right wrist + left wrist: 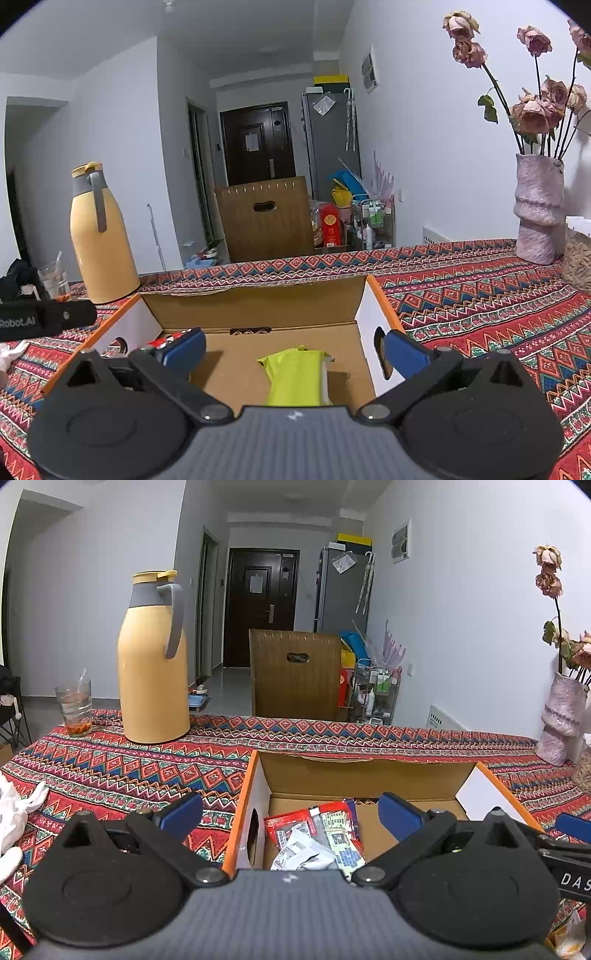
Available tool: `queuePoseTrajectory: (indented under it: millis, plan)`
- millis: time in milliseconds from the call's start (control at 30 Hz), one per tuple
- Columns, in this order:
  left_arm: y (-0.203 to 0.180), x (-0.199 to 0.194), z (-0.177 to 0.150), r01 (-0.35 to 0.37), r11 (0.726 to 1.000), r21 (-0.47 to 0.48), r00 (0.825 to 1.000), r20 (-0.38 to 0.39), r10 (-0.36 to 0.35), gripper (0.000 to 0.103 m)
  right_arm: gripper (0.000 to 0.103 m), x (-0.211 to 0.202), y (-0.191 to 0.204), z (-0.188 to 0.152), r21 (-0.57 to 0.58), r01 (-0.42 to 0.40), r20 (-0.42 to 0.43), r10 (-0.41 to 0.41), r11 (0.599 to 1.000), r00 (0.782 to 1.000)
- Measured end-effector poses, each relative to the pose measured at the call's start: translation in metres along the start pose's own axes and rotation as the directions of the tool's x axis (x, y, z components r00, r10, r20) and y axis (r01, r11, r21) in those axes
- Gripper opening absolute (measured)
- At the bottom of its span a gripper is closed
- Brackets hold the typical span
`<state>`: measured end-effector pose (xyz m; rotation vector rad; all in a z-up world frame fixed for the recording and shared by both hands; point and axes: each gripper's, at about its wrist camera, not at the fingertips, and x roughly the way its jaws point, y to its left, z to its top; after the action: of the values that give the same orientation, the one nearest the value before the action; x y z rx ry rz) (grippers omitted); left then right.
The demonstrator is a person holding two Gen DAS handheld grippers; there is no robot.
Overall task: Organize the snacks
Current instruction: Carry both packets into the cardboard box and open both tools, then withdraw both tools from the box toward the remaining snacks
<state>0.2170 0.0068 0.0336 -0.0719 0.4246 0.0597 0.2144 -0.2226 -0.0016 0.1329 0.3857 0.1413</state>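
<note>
On the tabletop (110, 768) sits an open cardboard box (258, 306), a yellow flask (153, 664) behind its left corner. Inside: green packet (295, 376) right, red and white packets (314, 834) left. Left tool (291, 818) and right tool (295, 350) both spread wide, gripping nothing.

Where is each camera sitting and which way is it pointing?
Left wrist: sits on the left gripper, over the box's left end, facing snack packets; its own open fingers and the right gripper's edge show.
Right wrist: sits on the right gripper, over the box's right end, facing a yellow-green packet; its open fingers and the other gripper's black body at the left edge show.
Shared: box, yellow jug, vase, patterned tablecloth, dark door.
</note>
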Motion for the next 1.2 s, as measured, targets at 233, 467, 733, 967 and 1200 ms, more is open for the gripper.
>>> queuePoseTrajectory:
  millis: [233,467,733,967,1200]
  plan:
    - [-0.001,0.003,-0.002,-0.009,1.0,0.005,1.0,-0.007,0.009,0.103,0.103,-0.001,0.0,0.001,-0.004,0.004,0.003,-0.004,1.0,1.0]
    - [0.003,0.008,-0.003,-0.009,1.0,-0.009,1.0,-0.028,0.009,0.103,0.103,-0.003,-0.002,0.001,0.002,0.007,0.003,-0.007,1.0,1.0]
    - [0.002,0.001,0.0,-0.01,1.0,-0.005,1.0,-0.016,0.01,0.103,0.103,-0.012,-0.001,0.003,-0.003,0.006,0.018,-0.006,1.0,1.0]
    - [-0.008,-0.026,0.016,-0.01,0.999,0.032,1.0,0.025,0.009,0.103,0.103,-0.039,0.005,0.016,-0.015,-0.04,0.063,0.041,0.999,0.997]
    - [-0.005,-0.059,0.018,-0.001,0.999,0.035,1.0,0.013,0.001,0.103,0.103,-0.076,0.008,0.013,-0.051,-0.057,0.078,0.061,0.997,0.995]
